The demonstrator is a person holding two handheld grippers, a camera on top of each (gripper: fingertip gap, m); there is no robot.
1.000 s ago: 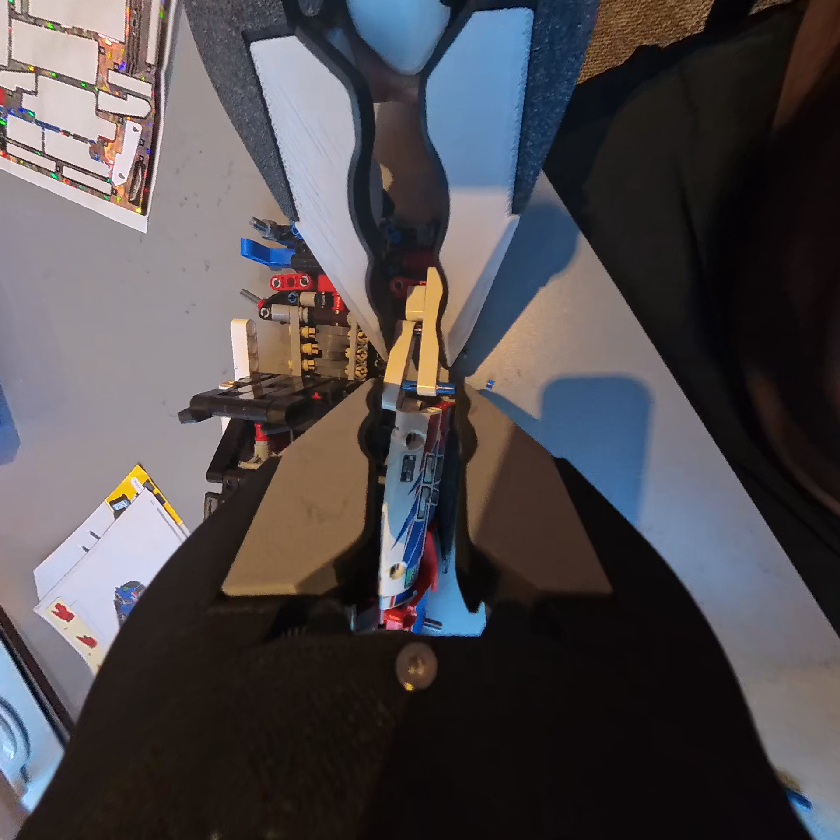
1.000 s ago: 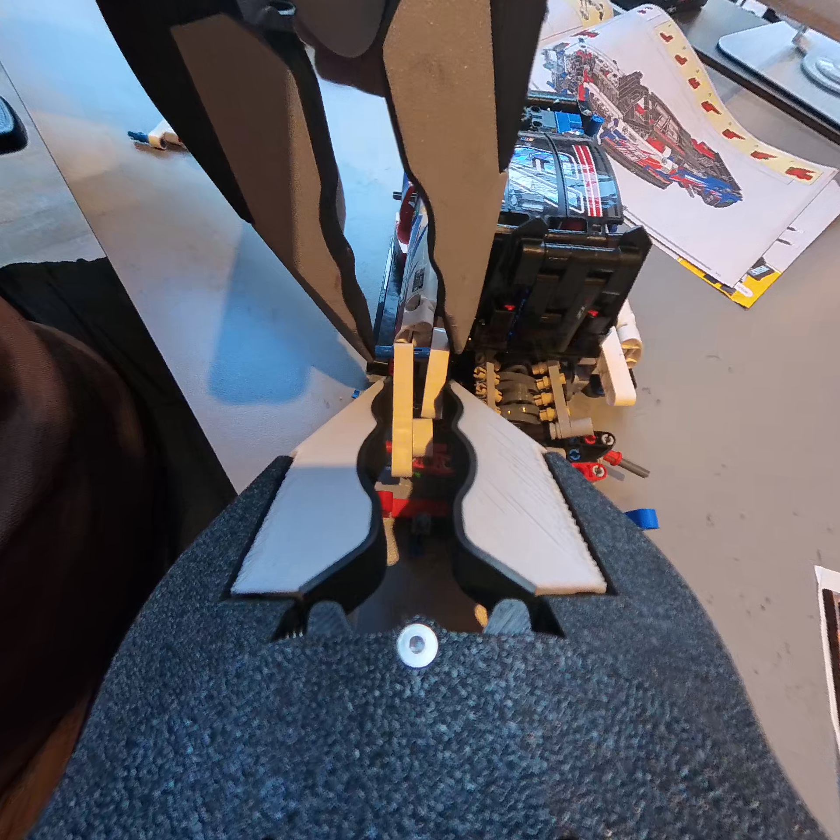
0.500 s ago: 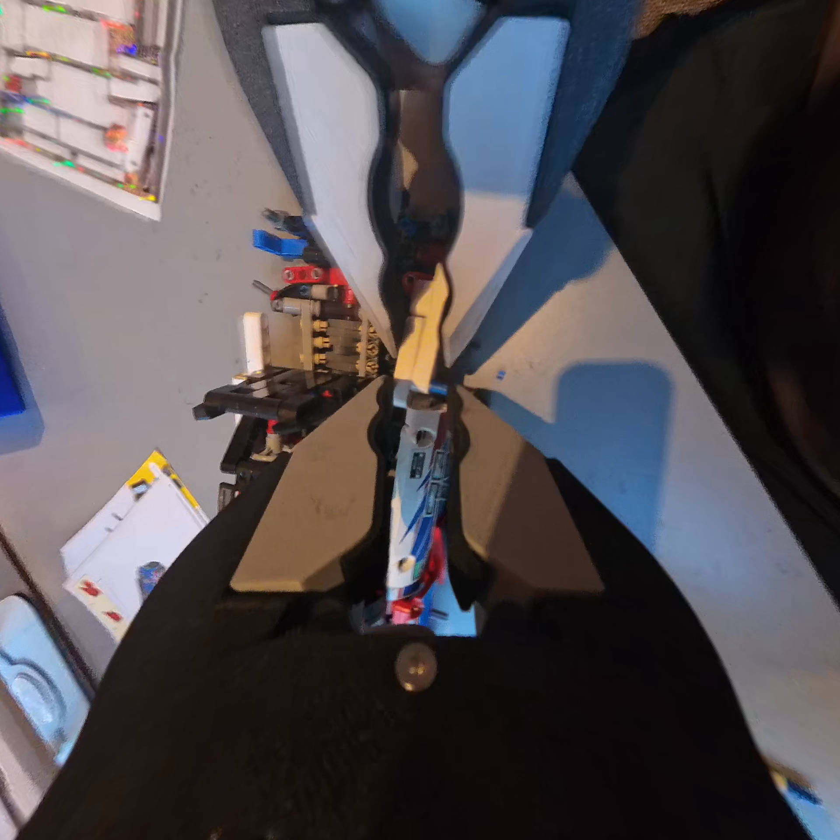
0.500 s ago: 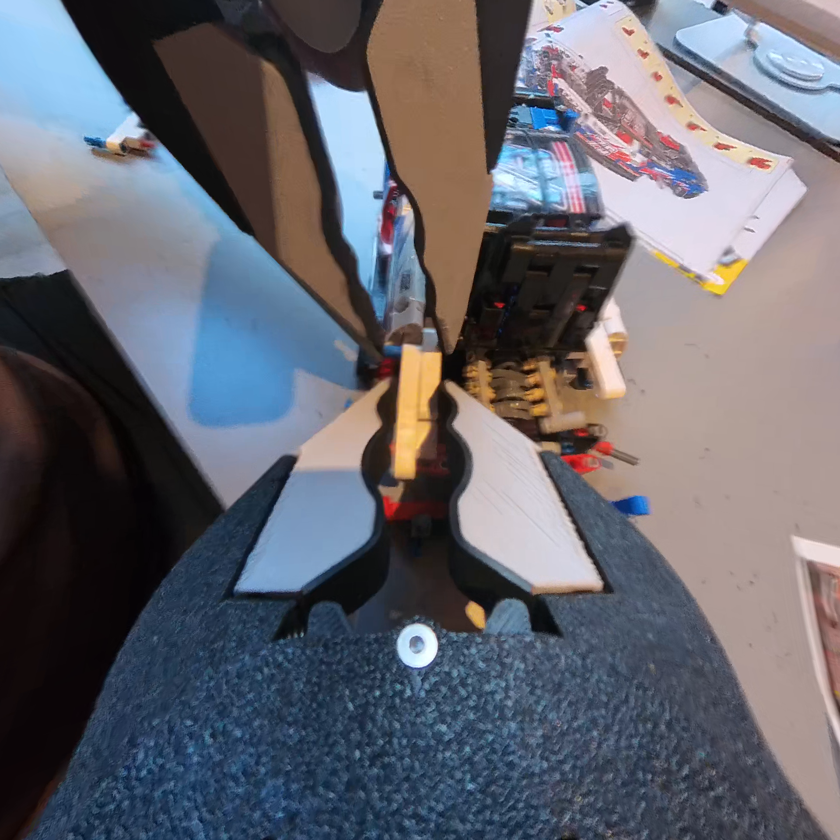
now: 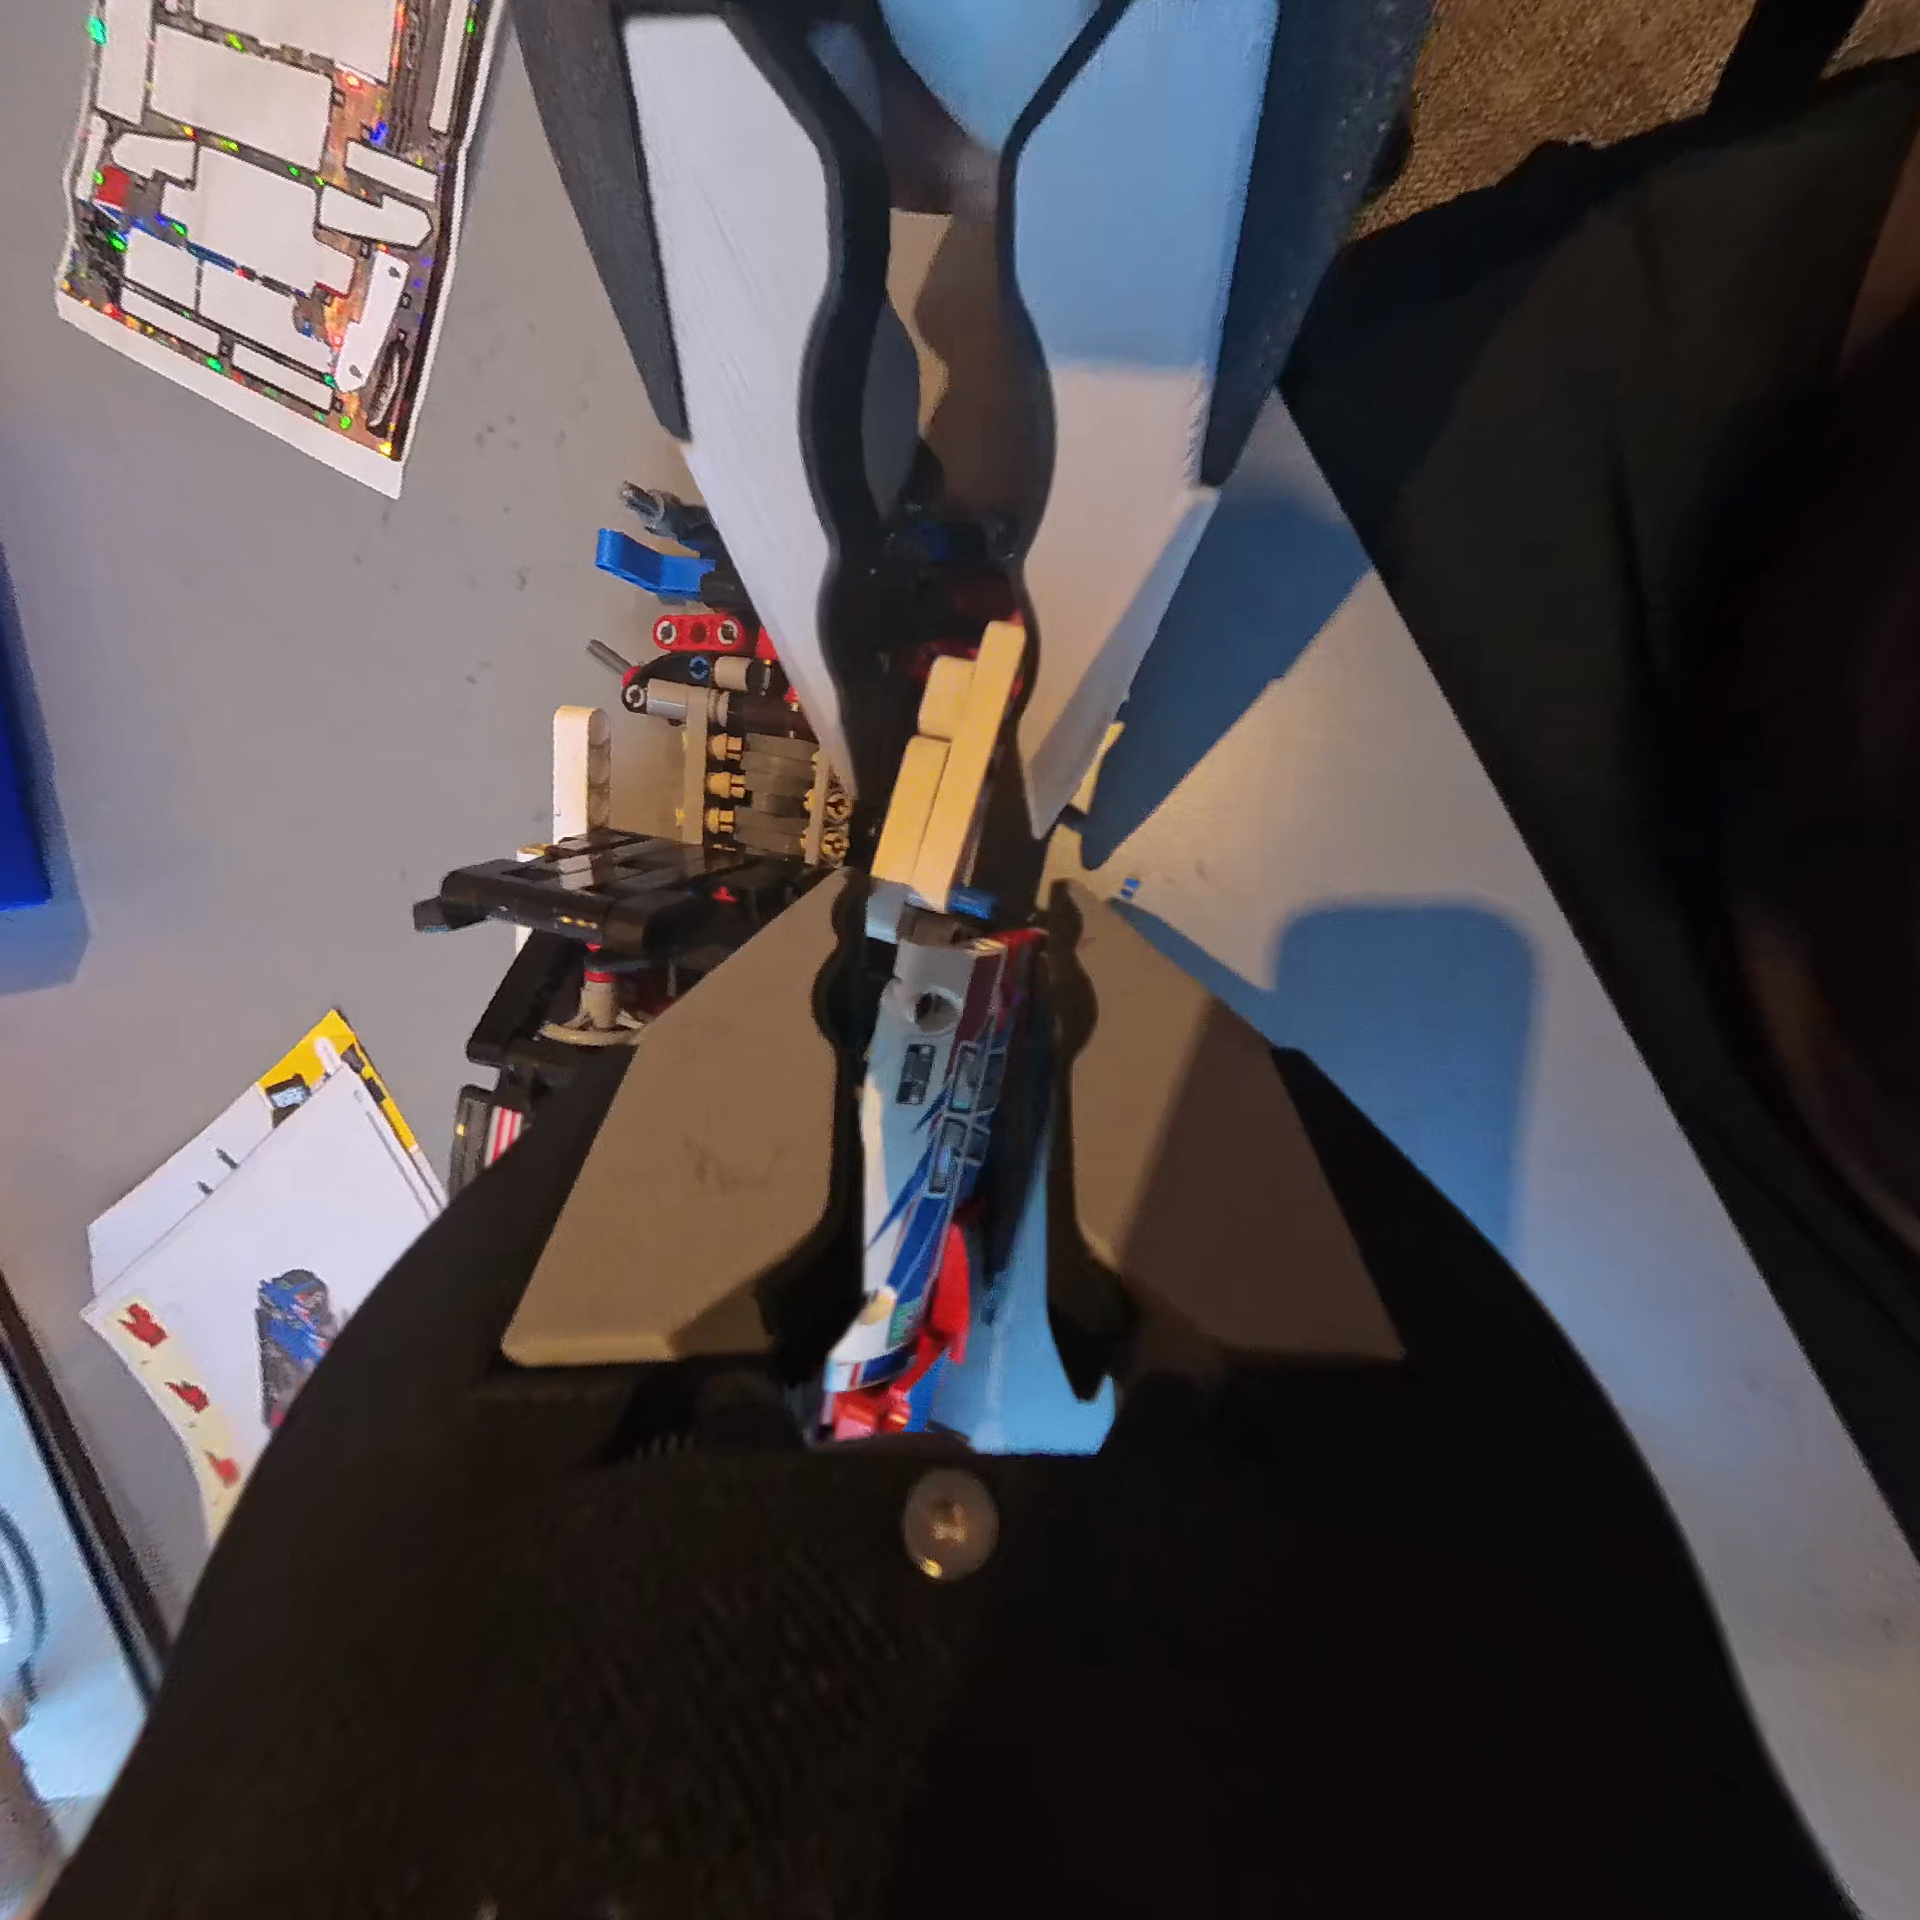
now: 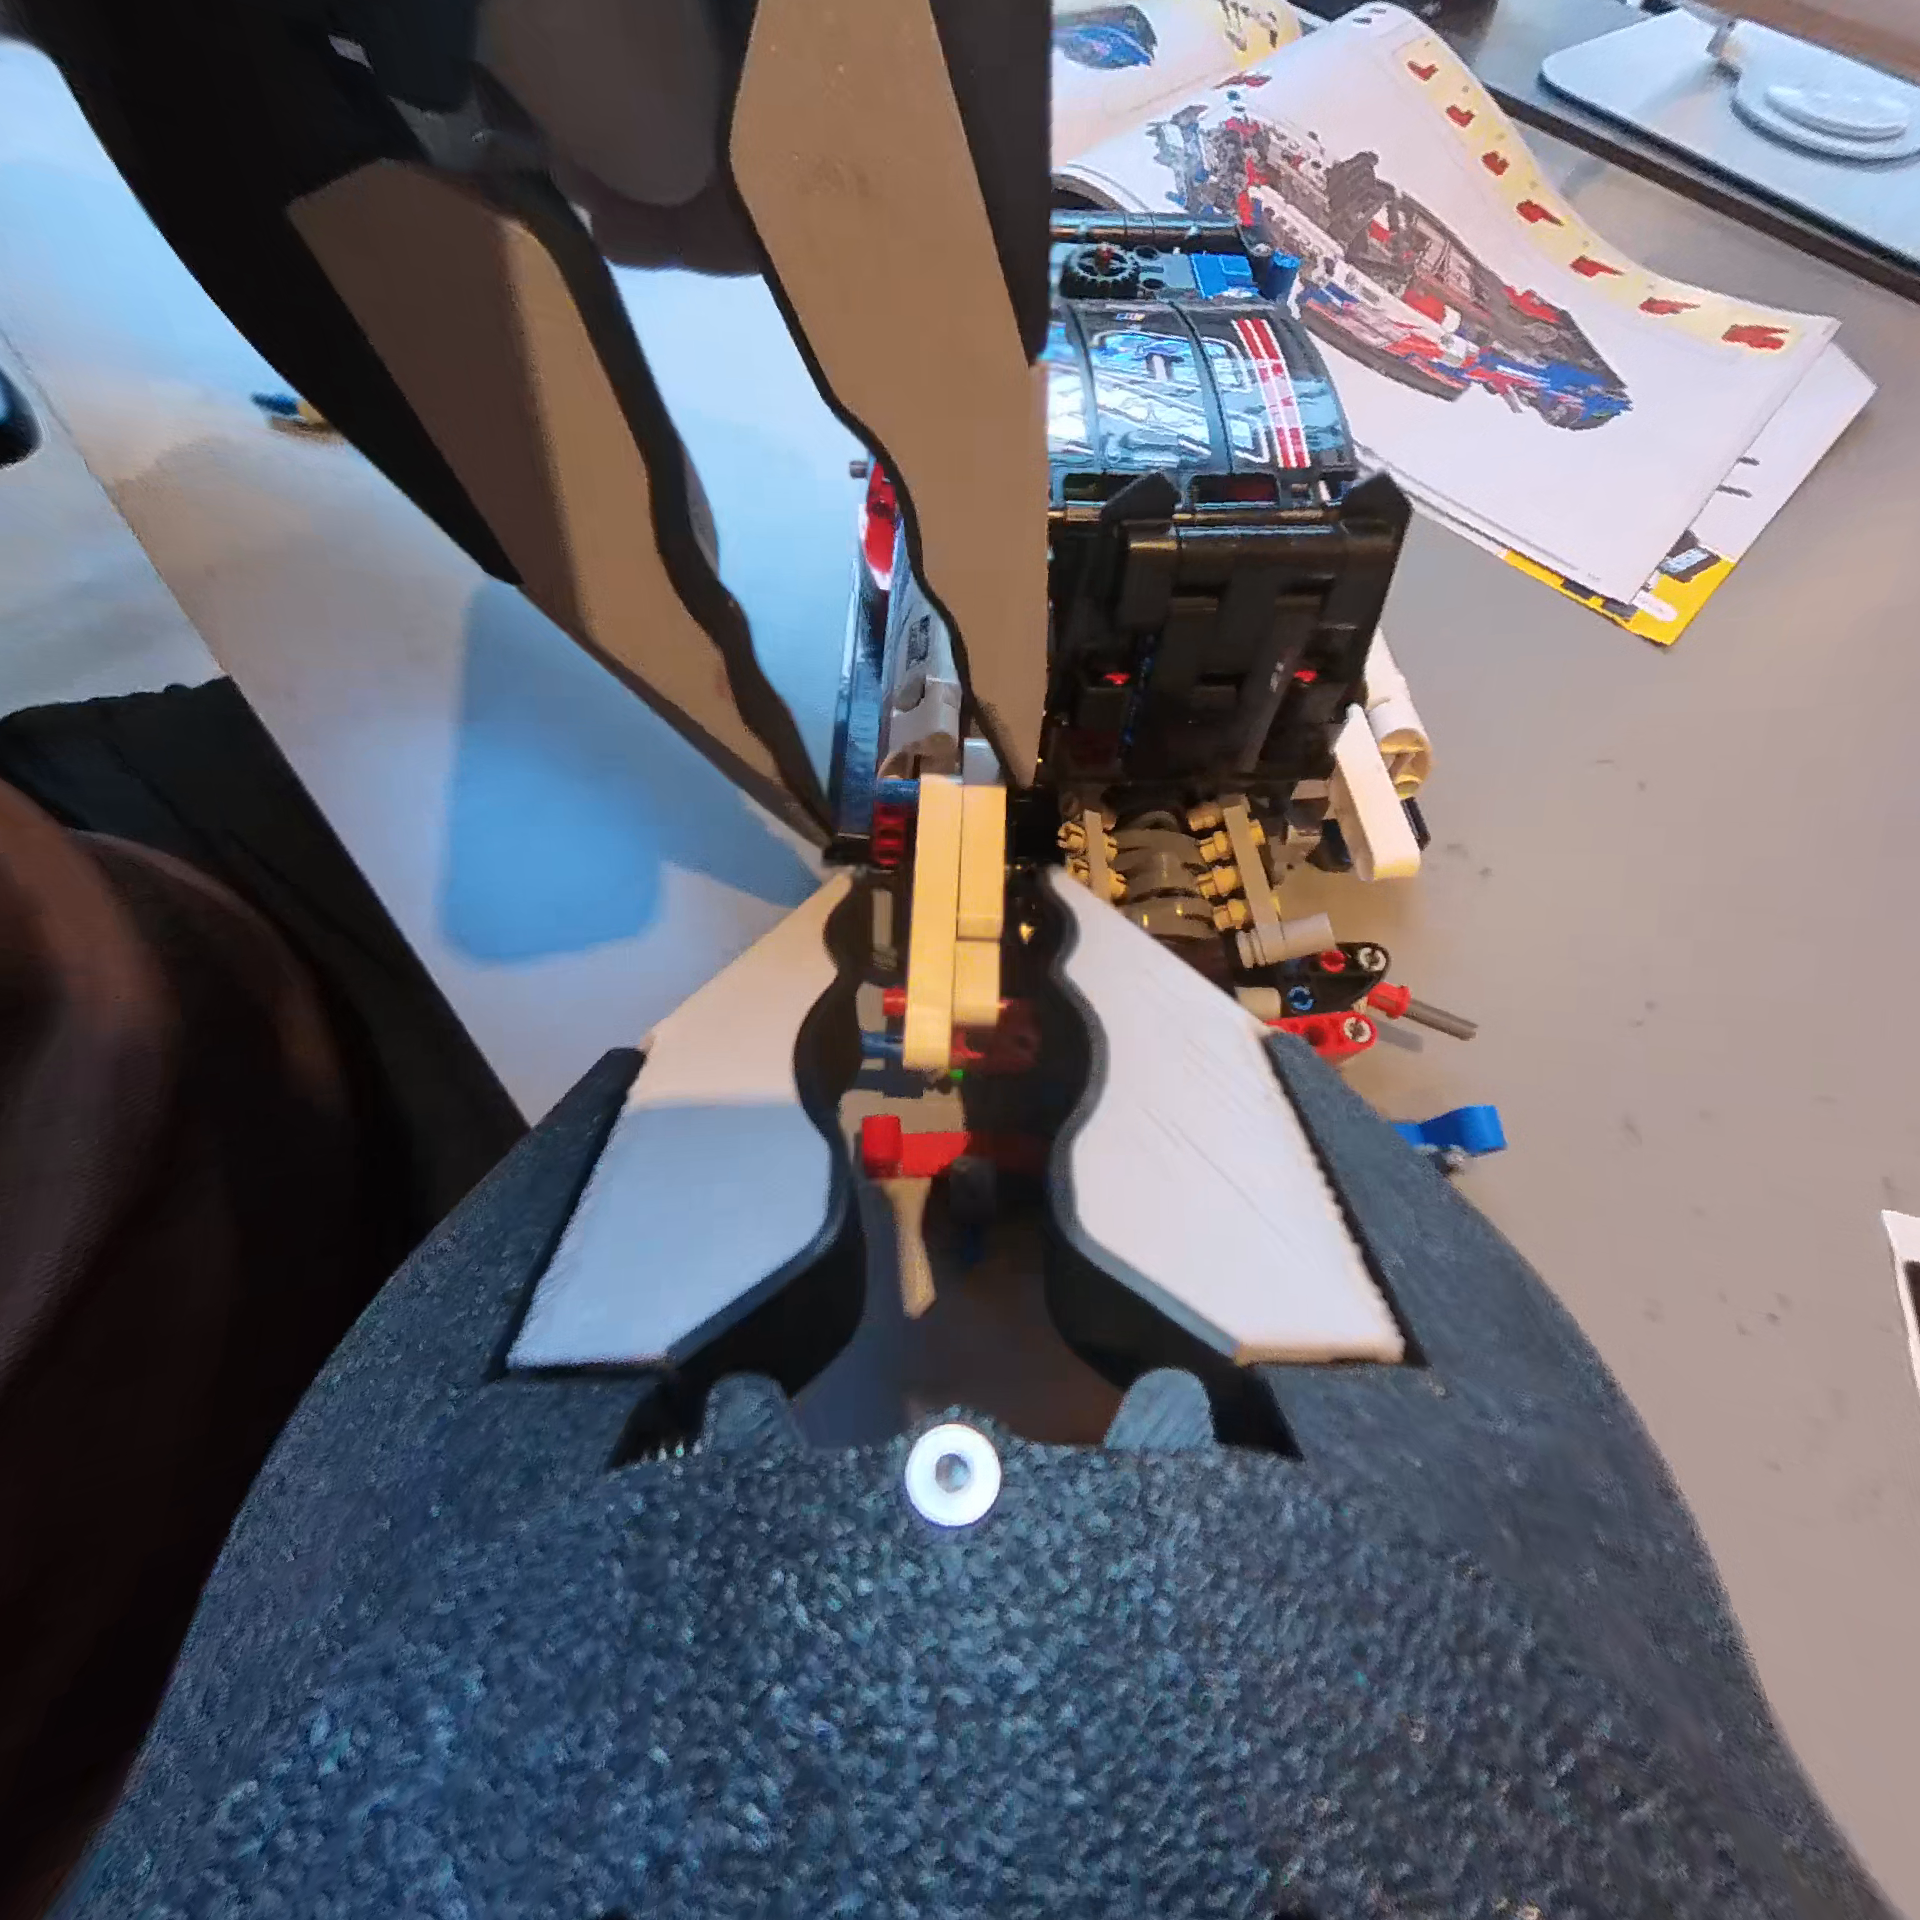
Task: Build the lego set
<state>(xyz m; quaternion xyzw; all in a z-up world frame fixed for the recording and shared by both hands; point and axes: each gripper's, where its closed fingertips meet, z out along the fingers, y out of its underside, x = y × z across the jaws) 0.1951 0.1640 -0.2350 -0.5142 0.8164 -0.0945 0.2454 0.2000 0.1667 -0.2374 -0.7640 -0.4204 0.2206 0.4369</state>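
A partly built lego car (image 6: 1216,582) with a black roof and rear louvres stands on the grey table (image 6: 1662,935). Its white, blue and red side panel (image 5: 935,1122) lies between my left gripper's tan fingers. The left gripper (image 5: 951,888) is shut on that side of the car and reaches in from above in the right wrist view (image 6: 925,800). Two white beams (image 6: 956,904) lie pressed side by side at the car's rear corner. My right gripper (image 6: 948,881), with white fingers, straddles them with a narrow gap on each side. It faces the left gripper tip to tip (image 5: 951,805).
An open instruction booklet (image 6: 1455,343) lies beyond the car, and a sticker sheet (image 5: 260,208) lies farther off. A loose blue piece (image 6: 1455,1127) and small red parts (image 6: 1330,1023) lie beside the car's rear. The table edge and a person in dark clothing (image 5: 1662,727) are close by. The tips of both grippers are at nearly the same place.
The two white beams, spread in a V a second ago, now lie flat together. The right gripper's fingers squeezed them and have since parted slightly. The left gripper keeps its hold.
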